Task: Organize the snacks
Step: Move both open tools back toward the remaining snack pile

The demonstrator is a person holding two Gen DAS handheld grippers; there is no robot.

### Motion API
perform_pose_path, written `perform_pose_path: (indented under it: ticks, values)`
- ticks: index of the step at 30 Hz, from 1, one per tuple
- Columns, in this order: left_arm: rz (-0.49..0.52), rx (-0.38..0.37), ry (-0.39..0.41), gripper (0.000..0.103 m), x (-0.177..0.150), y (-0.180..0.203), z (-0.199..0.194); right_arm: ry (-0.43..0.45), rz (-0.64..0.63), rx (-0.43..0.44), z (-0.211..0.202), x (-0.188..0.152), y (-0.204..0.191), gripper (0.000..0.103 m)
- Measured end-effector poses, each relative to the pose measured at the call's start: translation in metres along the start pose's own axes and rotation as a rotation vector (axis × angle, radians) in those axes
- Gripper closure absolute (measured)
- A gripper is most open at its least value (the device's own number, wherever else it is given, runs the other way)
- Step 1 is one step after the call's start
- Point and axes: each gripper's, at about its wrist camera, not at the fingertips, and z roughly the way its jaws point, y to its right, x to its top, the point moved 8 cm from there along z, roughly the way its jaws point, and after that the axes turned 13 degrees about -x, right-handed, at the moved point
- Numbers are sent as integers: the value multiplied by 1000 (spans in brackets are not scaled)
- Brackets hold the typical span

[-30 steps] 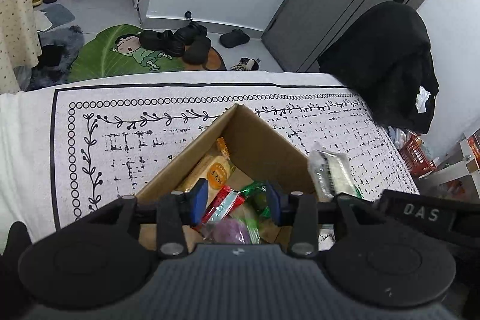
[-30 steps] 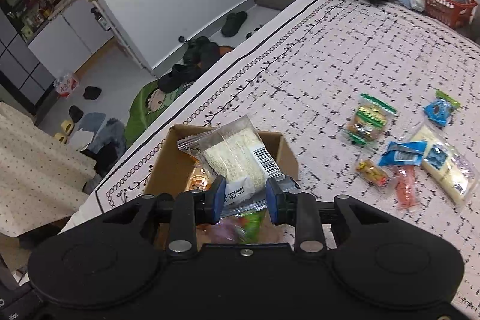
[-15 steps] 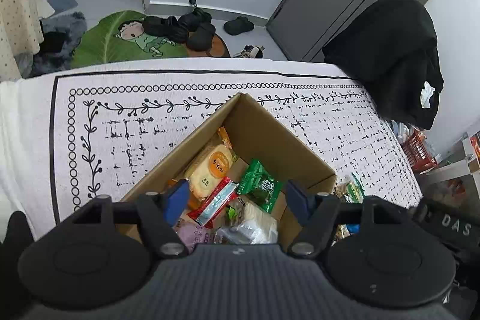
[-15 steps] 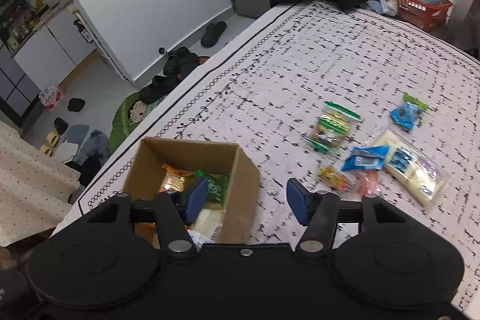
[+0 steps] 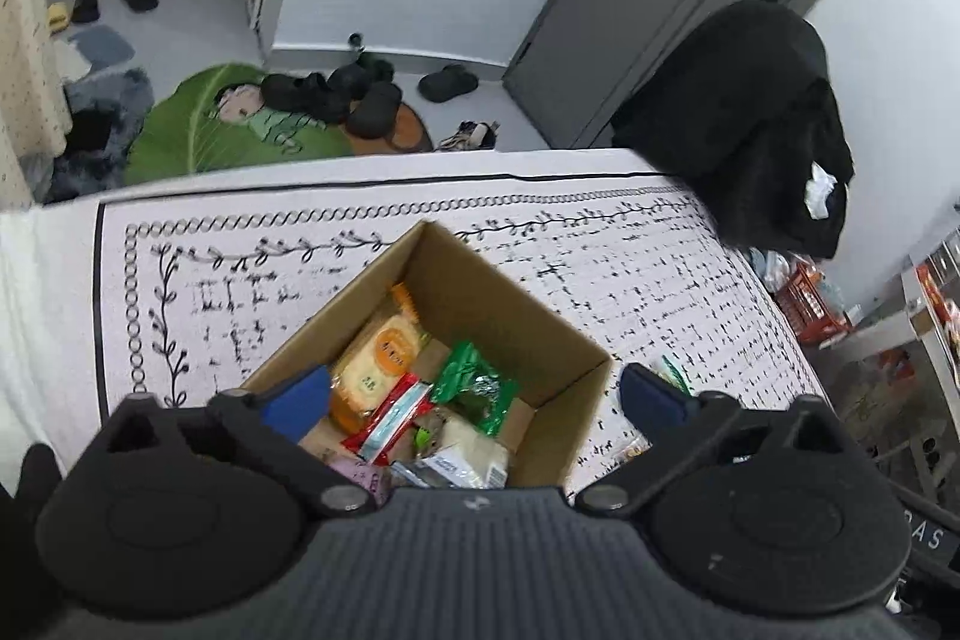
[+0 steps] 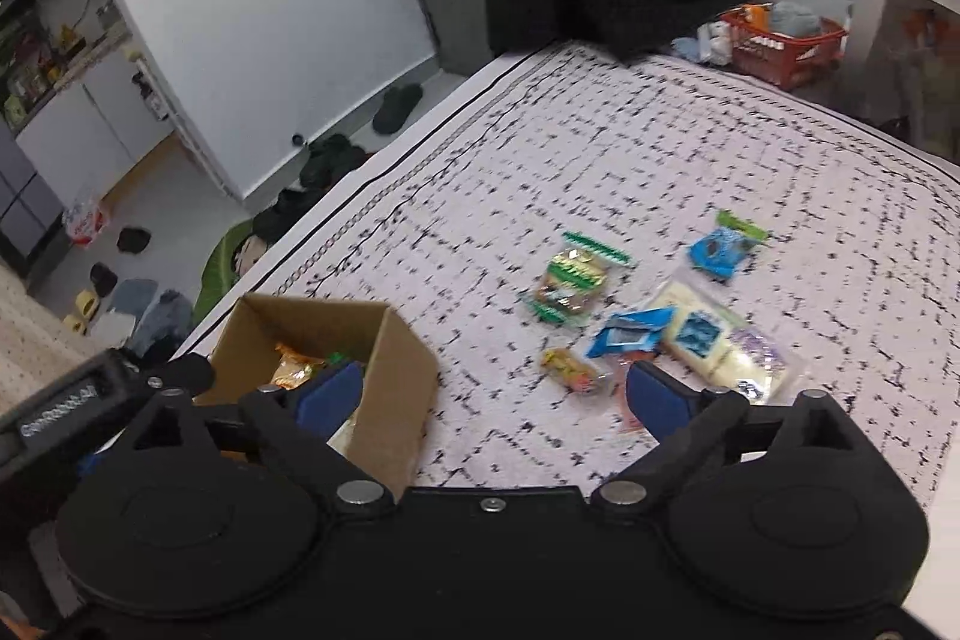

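1. Your left gripper (image 5: 474,394) hangs over the open brown cardboard box (image 5: 528,334), its blue-padded fingers (image 5: 297,394) spread wide and holding nothing.
2. Your right gripper (image 6: 492,394) is also spread wide and empty, its left finger above the box's near corner and its right finger (image 6: 657,397) over the loose snacks.
3. The box stands on the white desk cloth with black printed pattern (image 5: 630,280), near the corner where the vine border turns; its flapless rim is open upward.
4. Inside the box lie a pale round cake in an orange-labelled wrapper (image 5: 378,370), a red-and-white stick packet (image 5: 390,421), a green foil packet (image 5: 474,388) and a white clear-wrapped cake with a barcode (image 5: 468,457), all overlapping one another.
5. Still out on the cloth, well apart from the box toward the right edge, you have a green-and-gold wrapped snack (image 6: 570,277), a blue packet with a green end (image 6: 723,247), a second blue packet (image 6: 627,334), a small yellow-orange packet (image 6: 573,370) and a large clear bag of pale cake (image 6: 726,349).
6. The second blue packet touches the clear bag; the yellow-orange one lies just beside your right finger.
7. A black coat over a chair (image 5: 750,118) stands at the desk's far corner, and a red plastic basket (image 6: 780,43) sits beyond the far edge.
8. The box's tall right wall (image 6: 396,394) stands between the loose snacks and its interior.
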Motion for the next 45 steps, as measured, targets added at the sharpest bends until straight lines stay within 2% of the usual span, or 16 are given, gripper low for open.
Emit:
perform_pose_path:
  ticks: [4,8,19,27,37,45]
  values:
    - [47,-25,-6,0,-1,19,-1,15,9,-12,-3,-1,16,7]
    - [120,-8,-3,0,-4,38,-3,46,-11,4,-9,0,29,5]
    - [128,-46,-43,0,-18,63,2,66,12,-6,-11,0,73,3]
    - [182,-52,-91,0,-32,87,11,83,56,-5,-10,0,105,0]
    - [207,-93,-122,0,-54,115,29,47,133,-28,3,-8,147,0]
    - [208,-112,-154,3,-69,127,58,1,134,-19,23,-12,165,0]
